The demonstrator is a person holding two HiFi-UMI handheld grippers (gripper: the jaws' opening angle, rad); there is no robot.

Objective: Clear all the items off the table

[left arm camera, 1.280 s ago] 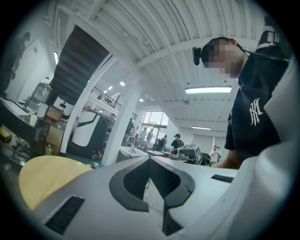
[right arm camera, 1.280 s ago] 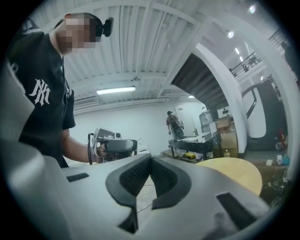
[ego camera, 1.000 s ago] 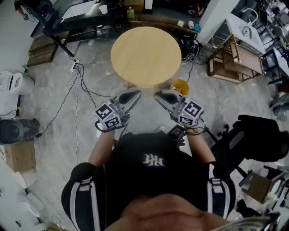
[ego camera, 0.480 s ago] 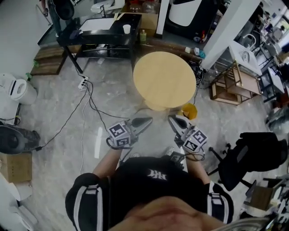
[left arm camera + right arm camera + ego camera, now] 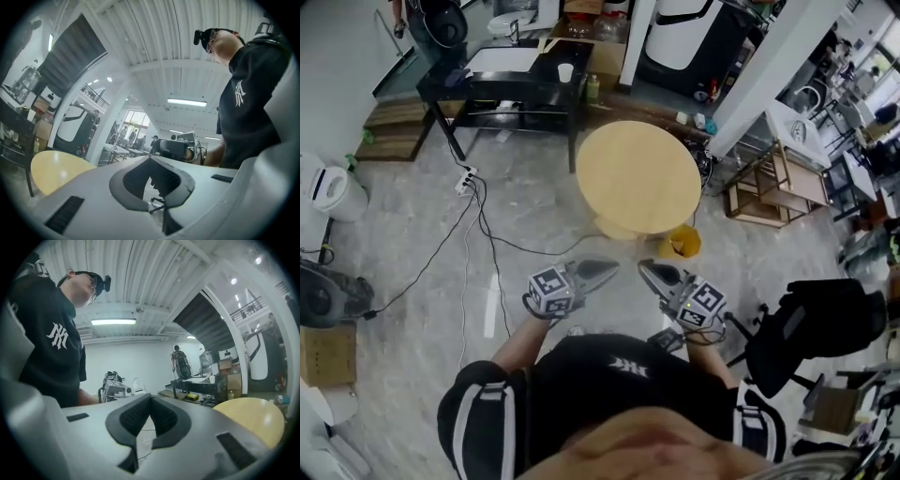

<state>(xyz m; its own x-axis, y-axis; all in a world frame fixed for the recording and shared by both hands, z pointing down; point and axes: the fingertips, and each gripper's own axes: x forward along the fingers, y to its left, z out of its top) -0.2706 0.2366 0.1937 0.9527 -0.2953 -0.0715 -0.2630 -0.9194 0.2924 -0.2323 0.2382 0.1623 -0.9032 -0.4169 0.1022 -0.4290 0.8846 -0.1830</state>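
Both with jaws closed on nothing, the left gripper (image 5: pixel 611 270) and right gripper (image 5: pixel 645 270) hang short of the table (image 5: pixel 639 178), probably because it looks bare.

A round table (image 5: pixel 639 176) of pale wood stands on the grey marbled floor (image 5: pixel 534 225). A yellow object (image 5: pixel 682 242) sits on the floor by its near right edge. Far left, a black table (image 5: pixel 525 89) carries 1 white cup (image 5: pixel 566 72) and 1 white sheet (image 5: pixel 504 60). A power strip (image 5: pixel 467 178) and black cables (image 5: pixel 478 234) lie on the floor to the left.
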